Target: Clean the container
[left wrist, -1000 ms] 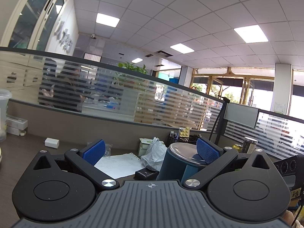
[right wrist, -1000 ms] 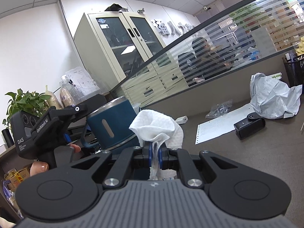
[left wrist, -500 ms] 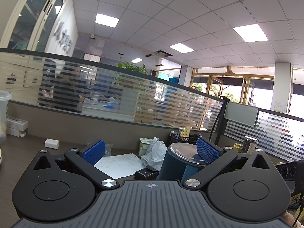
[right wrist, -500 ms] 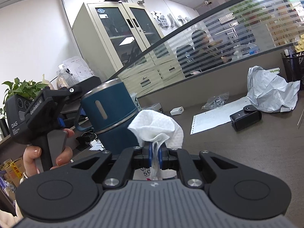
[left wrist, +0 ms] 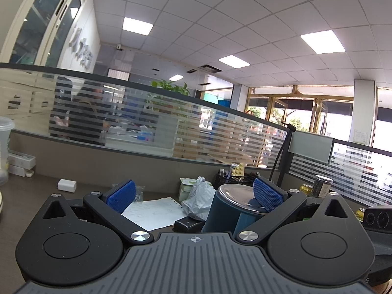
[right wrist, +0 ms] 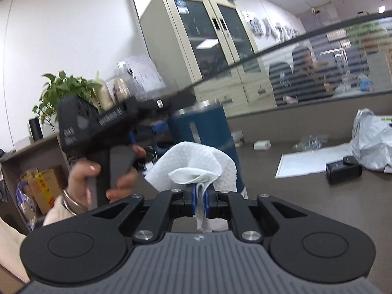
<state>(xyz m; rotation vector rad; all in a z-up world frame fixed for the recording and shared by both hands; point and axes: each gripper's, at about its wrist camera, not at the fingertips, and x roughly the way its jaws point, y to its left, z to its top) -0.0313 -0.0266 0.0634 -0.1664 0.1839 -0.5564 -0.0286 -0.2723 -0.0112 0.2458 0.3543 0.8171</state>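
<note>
A dark blue mug [left wrist: 227, 210] with a steel rim stands upright; in the right wrist view the mug [right wrist: 208, 132] is just behind the paper. My left gripper [left wrist: 193, 196] has its jaws wide apart, and the right pad [left wrist: 265, 194] lies against the mug's rim; the handle is hidden. In the right wrist view the left gripper [right wrist: 156, 122] shows beside the mug, held by a hand. My right gripper [right wrist: 199, 196] is shut on a crumpled white paper towel [right wrist: 196, 164], close in front of the mug's side.
On the brown desk [right wrist: 306, 196] lie a white sheet [right wrist: 316, 156], a small black case [right wrist: 343, 169], a grey plastic bag [right wrist: 372, 142] and a small white box [right wrist: 262, 144]. A glass partition [left wrist: 171, 127] bounds the desk. A cabinet [right wrist: 203, 44] and plant [right wrist: 63, 90] stand behind.
The mug and the left gripper have risen and turned more upright in the right wrist view. My right gripper with the paper towel has come closer to the mug's side.
</note>
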